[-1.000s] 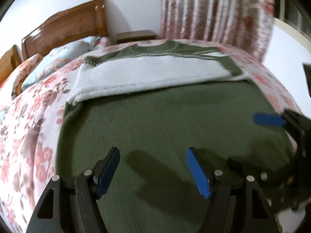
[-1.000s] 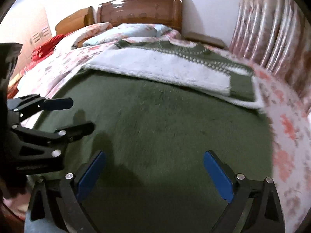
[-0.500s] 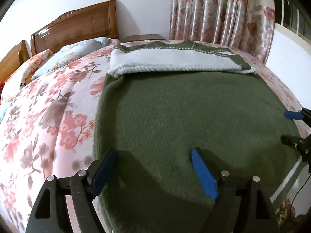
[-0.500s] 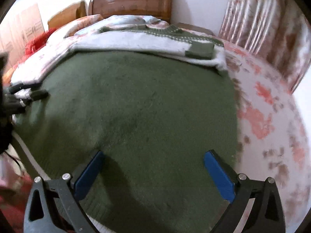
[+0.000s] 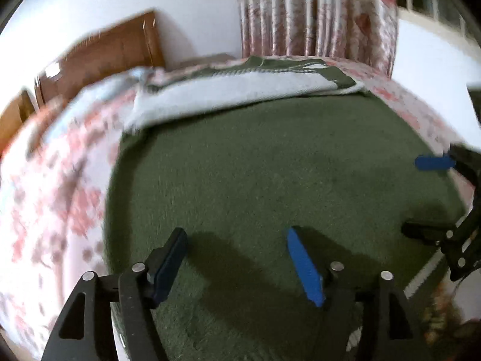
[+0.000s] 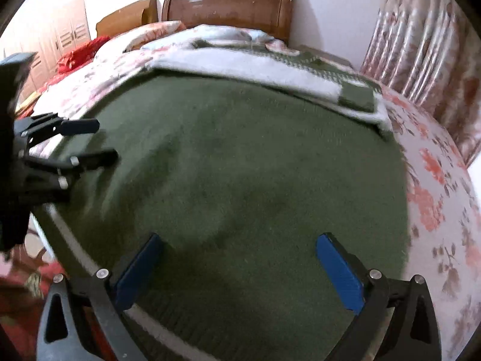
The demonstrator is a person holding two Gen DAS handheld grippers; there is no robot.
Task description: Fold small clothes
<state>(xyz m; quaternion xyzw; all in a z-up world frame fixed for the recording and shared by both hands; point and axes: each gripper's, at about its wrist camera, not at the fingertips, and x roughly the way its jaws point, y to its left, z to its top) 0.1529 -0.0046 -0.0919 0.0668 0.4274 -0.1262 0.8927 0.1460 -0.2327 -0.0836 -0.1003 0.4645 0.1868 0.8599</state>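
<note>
A dark green knitted sweater lies flat on the bed, its white-and-green upper part folded across the far end. My left gripper hovers over the near part of the green cloth. Its jaws are closing and nothing is between the blue pads. In the left wrist view my right gripper stands open at the sweater's right edge. In its own view the right gripper is wide open just past the white-striped hem, holding nothing. The left gripper shows at the left.
The sweater rests on a pink floral bedspread. A wooden headboard and pillows are at the far end. Floral curtains hang beyond the bed, and a red cloth lies far left.
Both views have shifted over the sweater. Each gripper now shows closer and larger in the other's view than half a second ago. Both remain empty.
</note>
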